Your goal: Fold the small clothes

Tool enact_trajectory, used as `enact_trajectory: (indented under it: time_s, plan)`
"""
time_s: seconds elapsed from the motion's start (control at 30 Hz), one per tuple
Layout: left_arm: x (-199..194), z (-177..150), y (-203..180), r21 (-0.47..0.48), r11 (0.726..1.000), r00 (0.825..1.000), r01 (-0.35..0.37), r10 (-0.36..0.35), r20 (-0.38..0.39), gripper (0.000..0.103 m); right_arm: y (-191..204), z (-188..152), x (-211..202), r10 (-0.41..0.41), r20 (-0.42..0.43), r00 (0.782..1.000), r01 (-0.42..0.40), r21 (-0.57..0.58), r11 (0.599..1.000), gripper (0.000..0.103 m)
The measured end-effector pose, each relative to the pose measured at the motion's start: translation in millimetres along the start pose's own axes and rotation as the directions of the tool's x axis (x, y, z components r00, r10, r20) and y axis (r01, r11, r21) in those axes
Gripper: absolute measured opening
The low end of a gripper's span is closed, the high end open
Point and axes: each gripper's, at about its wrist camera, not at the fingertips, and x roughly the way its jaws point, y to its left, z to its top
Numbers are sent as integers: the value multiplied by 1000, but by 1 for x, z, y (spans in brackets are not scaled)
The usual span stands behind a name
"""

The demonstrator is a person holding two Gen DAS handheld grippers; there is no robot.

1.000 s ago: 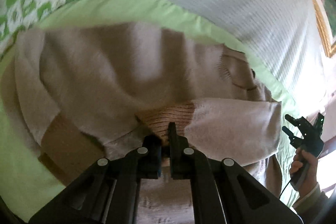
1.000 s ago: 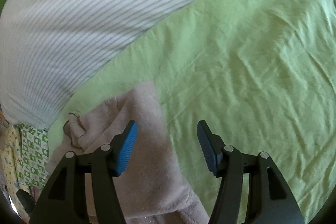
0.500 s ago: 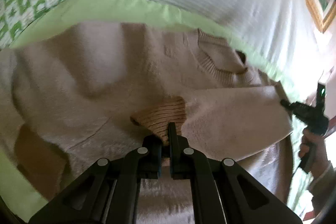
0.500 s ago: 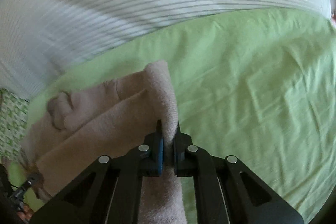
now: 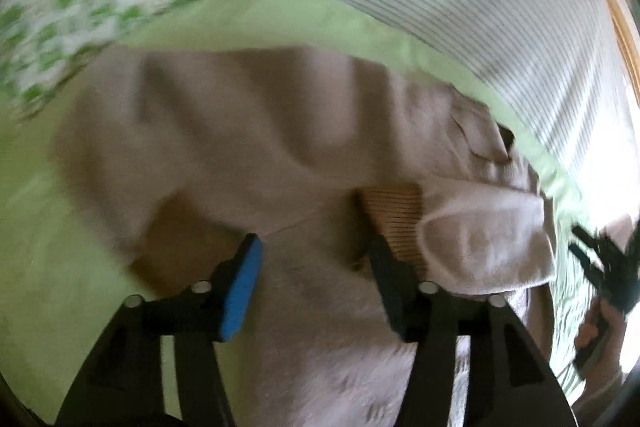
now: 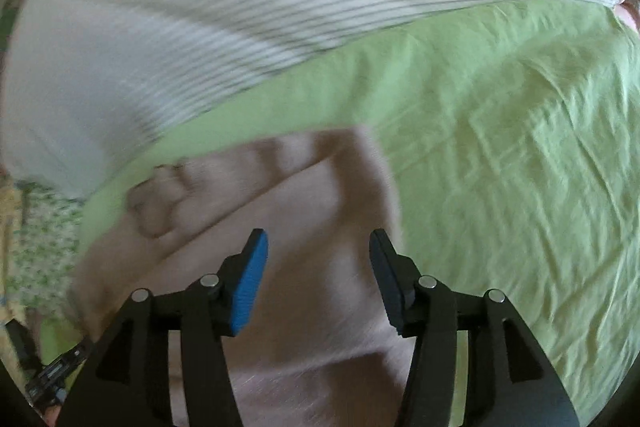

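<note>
On the green bed sheet (image 6: 500,155) lies a beige sweater (image 5: 248,147), one sleeve folded across it, ribbed cuff (image 5: 394,205) showing. Both the left tool (image 5: 314,259) and right tool (image 6: 318,253) have just spread apart above it, gripping nothing. Open sheet stretches right of the sweater; a striped pillow (image 6: 240,7) borders the far side.

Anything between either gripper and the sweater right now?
Nothing visible. The left gripper and right gripper have just opened and hang right over the beige sweater on the green sheet, pads clear of the fabric.
</note>
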Motion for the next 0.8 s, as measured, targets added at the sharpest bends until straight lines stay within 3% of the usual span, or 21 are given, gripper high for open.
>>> enact_trajectory:
  time_s: [0.13, 0.3, 0.43, 0.47, 0.53, 0.57, 0.7, 0.8]
  plan:
    - [-22, 1, 38, -99, 989, 993, -115, 114, -12, 81, 23, -26, -20, 93, -16, 996, -93, -19, 995, 55]
    - [-11, 20, 56, -164, 968, 981, -188, 178, -73, 82, 55, -65, -33, 162, -60, 985, -164, -28, 986, 55]
    - [24, 33, 59, -121, 939, 942, -320, 303, -140, 82, 80, -91, -35, 193, -97, 976, -197, -33, 980, 55]
    - [31, 33, 61, -116, 933, 934, -341, 322, -155, 77, 79, -96, -40, 195, -100, 976, -199, -33, 979, 55]
    - [36, 33, 64, -93, 933, 932, -347, 332, -147, 39, 79, -105, -44, 198, -110, 974, -202, -31, 979, 55]
    - [37, 32, 65, -86, 939, 936, -333, 318, -152, 9, 78, -107, -45, 196, -111, 974, -201, -31, 979, 55]
    - [12, 29, 58, -98, 959, 961, -267, 258, -98, 8, 70, -111, -59, 180, -87, 980, -183, -34, 982, 55]
    - [-25, 29, 15, -42, 989, 989, -142, 141, -34, 8, 61, -111, -66, 173, -67, 983, -175, -21, 984, 55]
